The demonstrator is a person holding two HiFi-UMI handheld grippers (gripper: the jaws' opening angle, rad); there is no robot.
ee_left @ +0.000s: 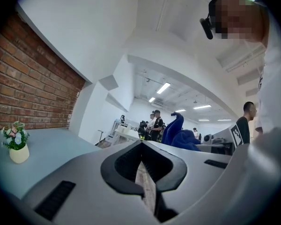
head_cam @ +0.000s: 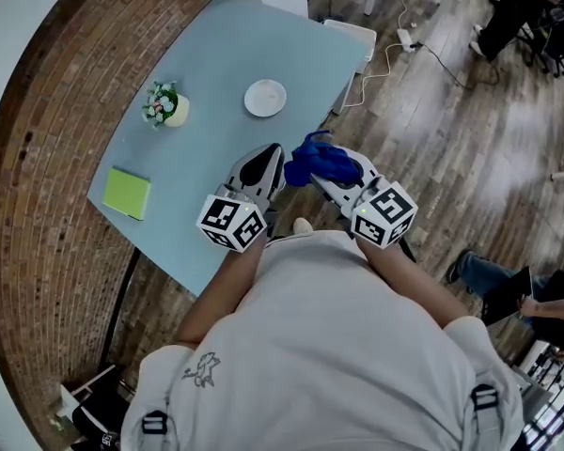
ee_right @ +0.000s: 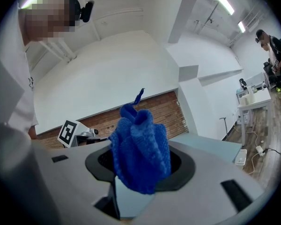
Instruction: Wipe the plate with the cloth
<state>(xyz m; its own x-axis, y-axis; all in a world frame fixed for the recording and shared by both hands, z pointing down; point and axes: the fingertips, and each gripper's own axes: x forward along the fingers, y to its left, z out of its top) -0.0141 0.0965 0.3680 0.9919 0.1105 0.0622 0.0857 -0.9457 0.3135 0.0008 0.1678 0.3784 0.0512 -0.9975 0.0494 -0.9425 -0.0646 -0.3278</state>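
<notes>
Holding both grippers level and side by side at the near edge of the table (head_cam: 216, 45), I see my left gripper (head_cam: 269, 154) with its jaws pressed together on nothing. My right gripper (head_cam: 312, 175) is clamped on the bunched blue cloth (head_cam: 320, 160). The white plate (head_cam: 265, 98) sits on the table beyond both tips, apart from the cloth and near a small flower pot (head_cam: 165, 107). Cloth folds bury the right jaw tips. My torso covers much of both arms and hides the table's near corner.
</notes>
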